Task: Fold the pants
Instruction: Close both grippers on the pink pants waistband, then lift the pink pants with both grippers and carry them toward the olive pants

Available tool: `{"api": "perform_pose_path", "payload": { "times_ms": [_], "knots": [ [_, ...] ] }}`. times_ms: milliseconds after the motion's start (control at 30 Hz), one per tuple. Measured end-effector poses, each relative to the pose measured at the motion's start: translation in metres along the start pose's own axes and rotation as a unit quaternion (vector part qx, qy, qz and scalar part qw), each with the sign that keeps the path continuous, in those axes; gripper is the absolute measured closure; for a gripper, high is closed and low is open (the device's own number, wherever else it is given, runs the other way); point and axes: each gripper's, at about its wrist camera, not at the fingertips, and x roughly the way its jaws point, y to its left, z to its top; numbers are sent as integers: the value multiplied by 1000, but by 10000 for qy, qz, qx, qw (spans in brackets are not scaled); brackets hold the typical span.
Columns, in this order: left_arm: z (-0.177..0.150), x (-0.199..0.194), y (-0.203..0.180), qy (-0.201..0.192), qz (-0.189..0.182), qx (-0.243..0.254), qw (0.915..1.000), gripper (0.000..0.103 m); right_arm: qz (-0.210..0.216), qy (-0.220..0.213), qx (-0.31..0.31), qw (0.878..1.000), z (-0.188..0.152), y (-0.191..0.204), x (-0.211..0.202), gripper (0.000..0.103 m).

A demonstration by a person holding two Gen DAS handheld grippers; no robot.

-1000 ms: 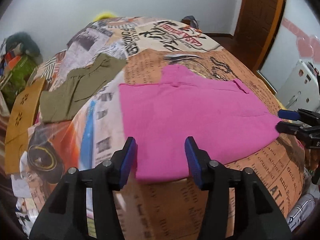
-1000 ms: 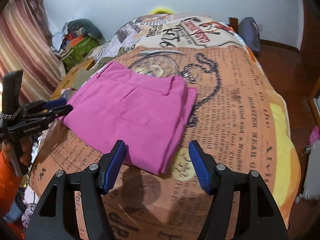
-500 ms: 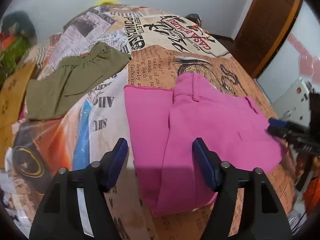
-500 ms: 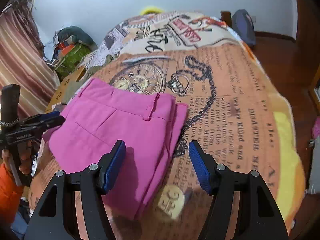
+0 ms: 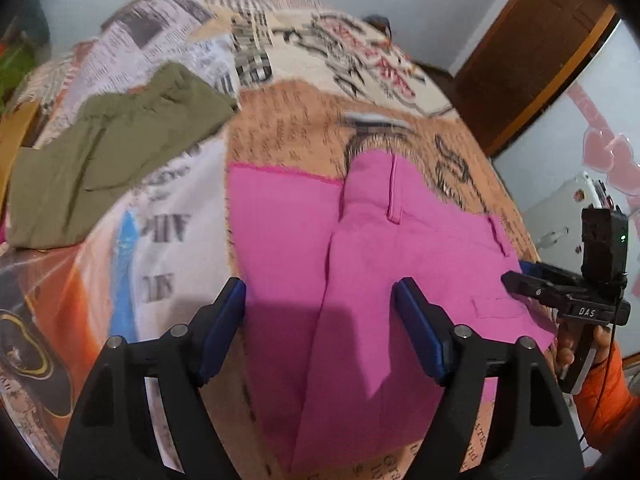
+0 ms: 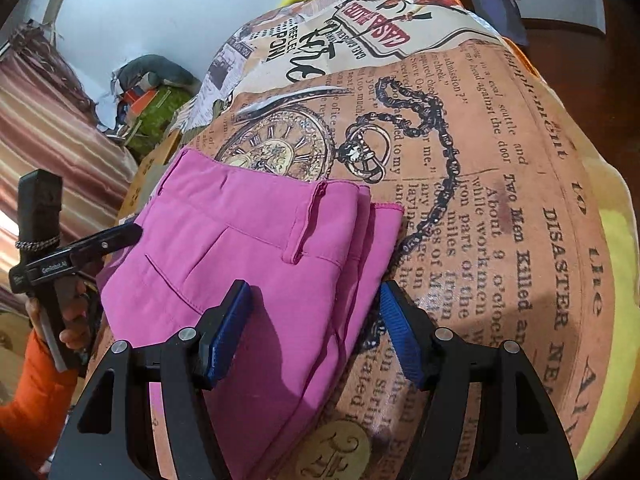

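Observation:
Folded pink pants (image 5: 380,264) lie flat on a bed with a newspaper-print cover. My left gripper (image 5: 320,320) is open just above their near edge, jaws wide apart and holding nothing. My right gripper (image 6: 316,320) is open over the opposite edge of the pants (image 6: 256,248), its right jaw past the folded edge, its left jaw over the cloth. Each gripper shows in the other's view: the right gripper (image 5: 516,274) at the pants' right corner, the left gripper (image 6: 132,232) at their left edge.
Olive-green pants (image 5: 108,156) lie on the bed cover (image 5: 168,216) to the far left. The cover's pocket-watch print (image 6: 460,184) spreads right of the pink pants. A brown door (image 5: 532,52), a striped curtain (image 6: 52,136) and piled clutter (image 6: 152,96) stand beyond the bed.
Both grippers have come in closer and lower over the pink pants, from opposite sides. The left jaws have spread wider. The pants have not moved.

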Motion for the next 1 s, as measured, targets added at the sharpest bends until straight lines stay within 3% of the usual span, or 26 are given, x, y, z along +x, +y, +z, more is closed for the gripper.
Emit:
{"api": "perform_pose_path", "payload": {
  "times_ms": [200,267,467,567,667,800,1000],
  "knots": [
    [3,4,1,2,-143,-63,9999,27,45,-81,19,10000,5,-1,4,43],
    [4,4,-1,18,-242,-5,9997,42,63,-115,30,9999,6,-1,5,51],
    [10,9,-7,66,-531,-60,9986,69,99,-207,172,9996,14,-6,7,74],
    [11,7,-14,-5,-430,48,9991,76,25,-282,90,9996,17,-3,3,84],
    [11,2,-24,-123,-211,257,9994,83,-49,-314,-65,9995,19,2,-3,88],
    [11,-12,-40,-377,133,584,9975,89,-132,-428,-250,9987,23,11,-12,89],
    [11,-38,-50,-701,305,742,9943,91,-104,-702,-501,9962,35,32,-33,90]
  ]
}}
